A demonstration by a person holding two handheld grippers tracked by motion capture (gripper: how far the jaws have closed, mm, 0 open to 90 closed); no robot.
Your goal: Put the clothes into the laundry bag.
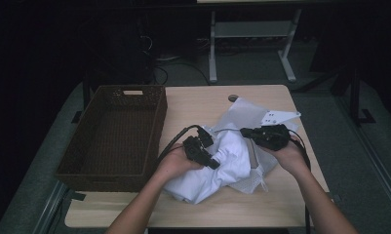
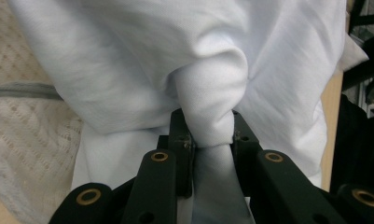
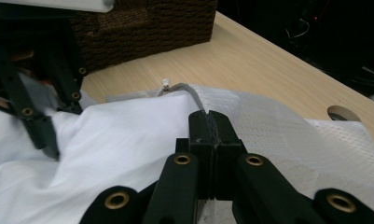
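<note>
My left gripper had its jaws clamped on a bunched fold of the white cloth, which lay crumpled on the counter between my two hands, just right of the brown woven basket. In the left gripper view the pinched fold stood up between the two jaws like a knot, with the rest of the cloth spread behind it. My right gripper had its jaws pressed tight together; in the right gripper view they met right at the edge of the mesh bag, beside its grey zipper, though I could not tell whether any mesh was caught between them. The mesh bag lay partly under the white cloth.
</note>
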